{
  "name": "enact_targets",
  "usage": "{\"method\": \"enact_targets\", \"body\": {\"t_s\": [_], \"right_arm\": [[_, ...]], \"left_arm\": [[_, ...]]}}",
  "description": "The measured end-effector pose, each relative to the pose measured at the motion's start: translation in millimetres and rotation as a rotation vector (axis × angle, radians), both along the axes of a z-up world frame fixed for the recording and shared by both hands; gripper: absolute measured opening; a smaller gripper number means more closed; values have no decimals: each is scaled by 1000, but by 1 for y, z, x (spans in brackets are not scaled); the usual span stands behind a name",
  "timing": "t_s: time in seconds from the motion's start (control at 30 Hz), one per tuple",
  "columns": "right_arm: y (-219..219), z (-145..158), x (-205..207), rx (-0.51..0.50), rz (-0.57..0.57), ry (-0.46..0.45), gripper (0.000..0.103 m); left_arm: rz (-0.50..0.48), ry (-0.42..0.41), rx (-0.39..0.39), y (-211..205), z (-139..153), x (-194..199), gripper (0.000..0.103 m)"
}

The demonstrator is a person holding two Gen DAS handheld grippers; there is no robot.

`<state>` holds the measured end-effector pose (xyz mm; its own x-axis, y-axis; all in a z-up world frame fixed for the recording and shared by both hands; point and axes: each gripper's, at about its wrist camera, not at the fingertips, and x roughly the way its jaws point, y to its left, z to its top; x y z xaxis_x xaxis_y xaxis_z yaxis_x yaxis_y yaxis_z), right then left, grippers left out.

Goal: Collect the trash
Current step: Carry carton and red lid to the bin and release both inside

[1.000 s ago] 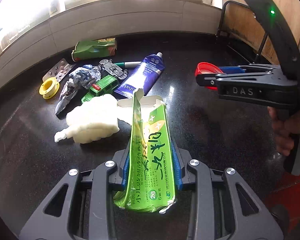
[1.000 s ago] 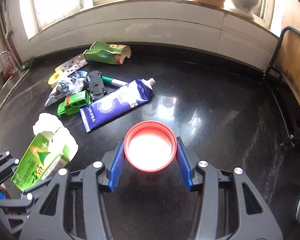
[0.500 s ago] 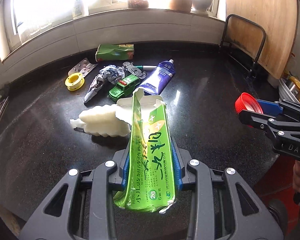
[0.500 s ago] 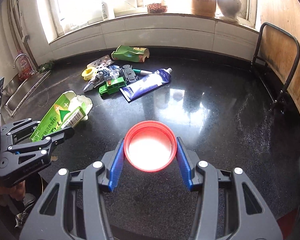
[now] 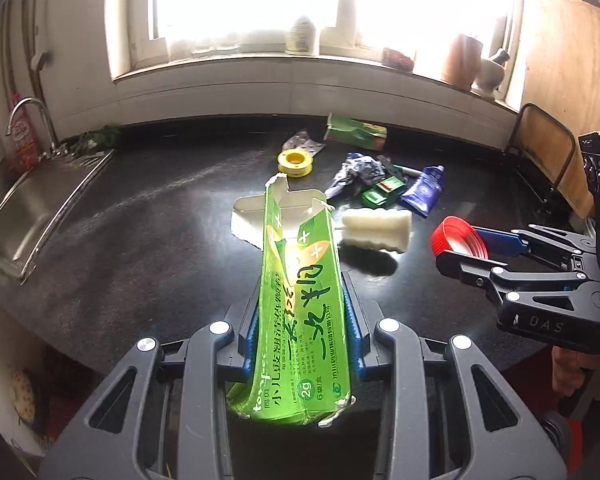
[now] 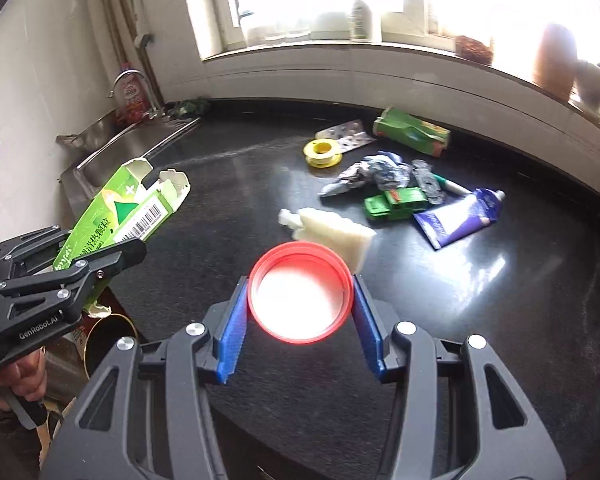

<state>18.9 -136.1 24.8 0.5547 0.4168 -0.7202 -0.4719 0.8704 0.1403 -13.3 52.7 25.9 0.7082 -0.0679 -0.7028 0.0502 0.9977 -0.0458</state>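
**Green carton and red lid both off the worktop**

Left tongs [image 5: 300,340] are clamped tight on a flattened green cardboard carton [image 5: 300,300], open flaps pointing forward. Right tongs [image 6: 300,312] are pinching a round red plastic lid [image 6: 300,292] between the blue pads [image 6: 232,332], partway open around it. Both are up in the air over the near edge of the black stone worktop [image 6: 480,300]. Further back sit a white foam block [image 6: 336,232], a green toy truck [image 6: 396,204] and a blue squeeze tube [image 6: 460,216].
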Motion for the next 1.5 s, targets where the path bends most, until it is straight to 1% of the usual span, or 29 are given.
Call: {"method": "enact_targets", "body": {"t_s": [0.13, 0.23, 0.33, 0.43, 0.53, 0.6, 0.67, 0.73, 0.9, 1.0, 1.03, 1.1, 1.2, 1.27, 1.37, 1.43, 1.5], "right_arm": [[81, -4, -9, 20, 178, 2, 49], [144, -16, -18, 36, 299, 36, 49], [201, -29, -33, 47, 413, 69, 49], [254, -41, -52, 57, 512, 106, 49], [300, -54, -71, 41, 602, 130, 49], [325, -63, -84, 33, 656, 148, 49], [347, -71, -97, 23, 702, 164, 49], [368, -81, -109, 2, 738, 180, 49], [406, -111, -122, -56, 777, 231, 49], [426, -131, -125, -91, 786, 265, 49], [431, -139, -124, -101, 787, 289, 49], [444, -155, -123, -122, 777, 322, 49], [463, -181, -123, -173, 765, 345, 49], [473, -199, -123, -206, 757, 362, 49], [484, -221, -121, -243, 743, 404, 49], [487, -234, -120, -259, 727, 434, 49], [492, -242, -119, -263, 719, 465, 49]], "left_arm": [[168, 27, 24, 67, -10, -35, 33], [289, 73, 25, 114, -26, -66, 33], [399, 111, 53, 153, -41, -95, 33], [494, 149, 13, 192, -57, -123, 33], [574, 184, -3, 222, -74, -146, 34], [611, 199, -30, 239, -85, -161, 34], [649, 222, -12, 253, -98, -173, 34], [669, 252, -18, 263, -113, -183, 34], [702, 305, -81, 284, -150, -204, 34], [710, 307, -113, 295, -169, -209, 34], [708, 305, -111, 298, -177, -209, 34], [707, 331, -76, 304, -197, -207, 34], [711, 361, -90, 314, -223, -209, 34], [722, 371, -116, 321, -235, -211, 34], [735, 380, -187, 330, -250, -218, 34], [750, 384, -231, 336, -258, -221, 34], [760, 384, -258, 339, -263, -224, 34]]}}
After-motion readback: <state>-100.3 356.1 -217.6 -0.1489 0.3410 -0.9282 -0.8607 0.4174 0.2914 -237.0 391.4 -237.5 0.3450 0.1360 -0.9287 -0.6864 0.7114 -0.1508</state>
